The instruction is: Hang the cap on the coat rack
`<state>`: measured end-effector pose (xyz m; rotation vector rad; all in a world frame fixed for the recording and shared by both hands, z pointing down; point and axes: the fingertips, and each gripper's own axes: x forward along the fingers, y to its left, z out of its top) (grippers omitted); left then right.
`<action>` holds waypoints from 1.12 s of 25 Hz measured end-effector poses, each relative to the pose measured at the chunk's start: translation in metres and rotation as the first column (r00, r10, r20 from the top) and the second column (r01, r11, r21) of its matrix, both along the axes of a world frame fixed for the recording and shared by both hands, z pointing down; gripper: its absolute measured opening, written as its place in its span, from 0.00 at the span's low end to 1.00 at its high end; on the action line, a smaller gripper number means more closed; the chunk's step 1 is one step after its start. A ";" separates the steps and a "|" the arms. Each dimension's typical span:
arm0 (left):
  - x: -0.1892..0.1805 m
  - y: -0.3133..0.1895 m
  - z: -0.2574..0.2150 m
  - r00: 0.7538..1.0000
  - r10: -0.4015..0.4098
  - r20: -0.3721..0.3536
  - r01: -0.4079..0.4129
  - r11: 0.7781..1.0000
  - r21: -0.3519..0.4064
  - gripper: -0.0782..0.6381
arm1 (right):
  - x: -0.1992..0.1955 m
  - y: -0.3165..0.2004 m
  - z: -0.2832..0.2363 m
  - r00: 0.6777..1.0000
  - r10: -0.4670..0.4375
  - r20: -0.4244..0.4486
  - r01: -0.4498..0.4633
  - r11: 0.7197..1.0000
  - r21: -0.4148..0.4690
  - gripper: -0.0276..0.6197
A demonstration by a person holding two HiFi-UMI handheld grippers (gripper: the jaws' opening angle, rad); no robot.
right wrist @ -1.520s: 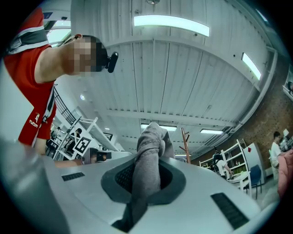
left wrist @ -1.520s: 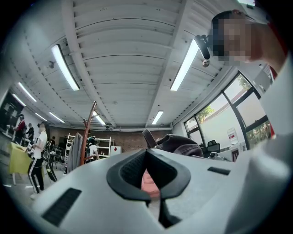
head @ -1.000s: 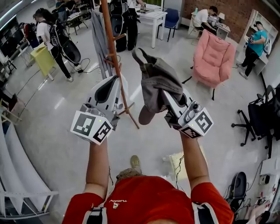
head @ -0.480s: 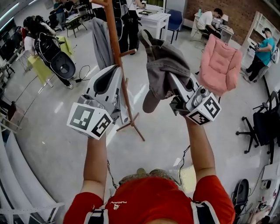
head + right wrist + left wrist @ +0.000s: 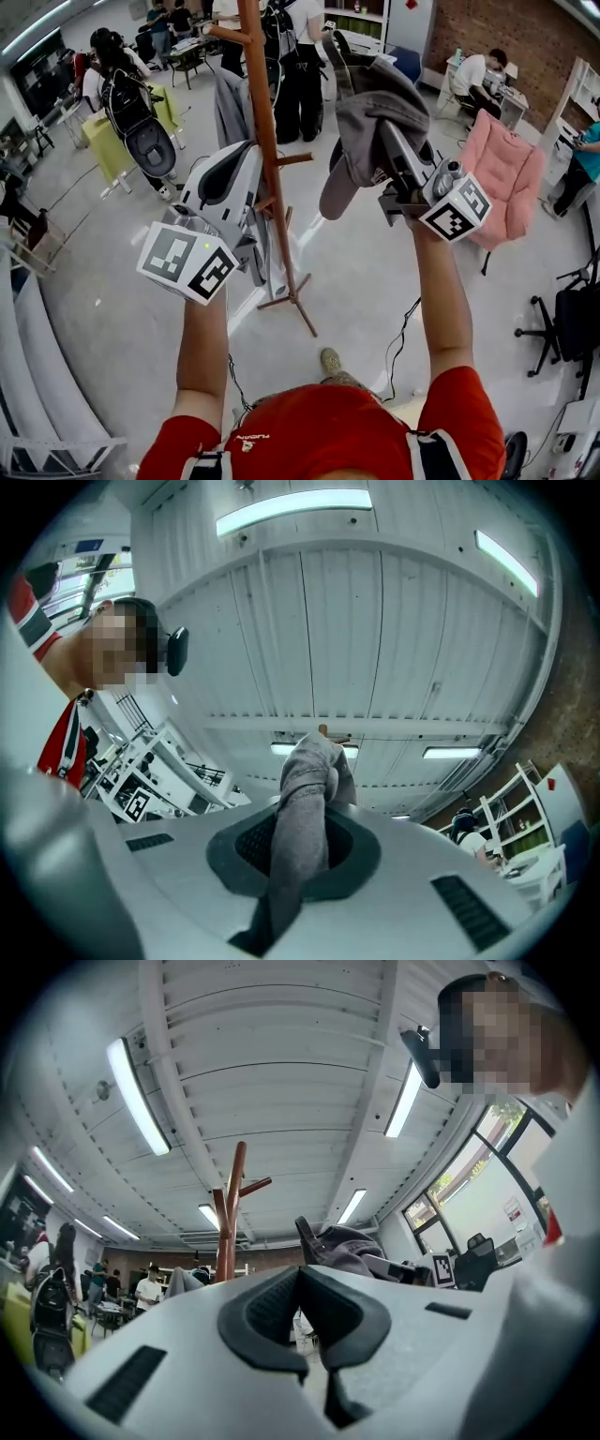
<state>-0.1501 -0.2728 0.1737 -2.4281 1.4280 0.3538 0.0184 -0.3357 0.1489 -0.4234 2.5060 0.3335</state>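
A big workroom with a shiny grey floor (image 5: 375, 281) is spreading below, and people are sitting and standing at desks far behind. The left arm is reaching forward, almost straight, and is holding the left gripper (image 5: 242, 155) with its tips pointing up. Its jaws are resting together with nothing between them. Just right of this gripper the wooden coat rack (image 5: 269, 159) is standing upright, with a short peg (image 5: 296, 158) sticking out toward the right gripper's side. A grey garment (image 5: 230, 105) is hanging on the rack beyond the left gripper. The right arm is stretching higher, and the right gripper (image 5: 392, 150) is pinching the grey cap (image 5: 370, 108) tightly by a fold. The cap is draping over the jaws, near the pole but apart from it, and an open gap is showing between them. A pink armchair (image 5: 511, 178) is standing well to the right of the right gripper.
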 end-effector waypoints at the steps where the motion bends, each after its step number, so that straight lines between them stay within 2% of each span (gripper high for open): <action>1: 0.001 -0.006 -0.004 1.000 -0.009 0.001 0.009 1.000 0.005 0.12 | 0.000 -0.012 -0.006 1.000 -0.017 0.002 0.017 1.000 0.004 0.09; 6: 0.004 -0.040 -0.026 0.999 -0.045 -0.002 0.045 0.999 0.026 0.12 | -0.011 -0.070 -0.049 0.990 -0.141 0.019 0.141 0.990 0.031 0.09; 12: 0.000 -0.067 -0.040 0.995 -0.101 -0.028 0.101 0.995 0.018 0.12 | -0.031 -0.122 -0.101 0.959 -0.281 0.032 0.279 0.959 0.049 0.09; 16: -0.001 -0.078 -0.047 0.992 -0.126 -0.011 0.126 0.992 0.017 0.12 | -0.051 -0.138 -0.137 0.922 -0.386 0.023 0.382 0.919 0.100 0.09; 19: -0.006 -0.081 -0.051 0.991 -0.131 0.008 0.130 0.991 0.020 0.12 | -0.062 -0.153 -0.160 0.903 -0.429 0.031 0.424 0.899 0.110 0.09; 28: -0.028 -0.089 -0.050 0.985 -0.171 0.030 0.171 0.985 0.021 0.12 | -0.074 -0.193 -0.216 0.822 -0.556 0.126 0.547 0.831 0.102 0.09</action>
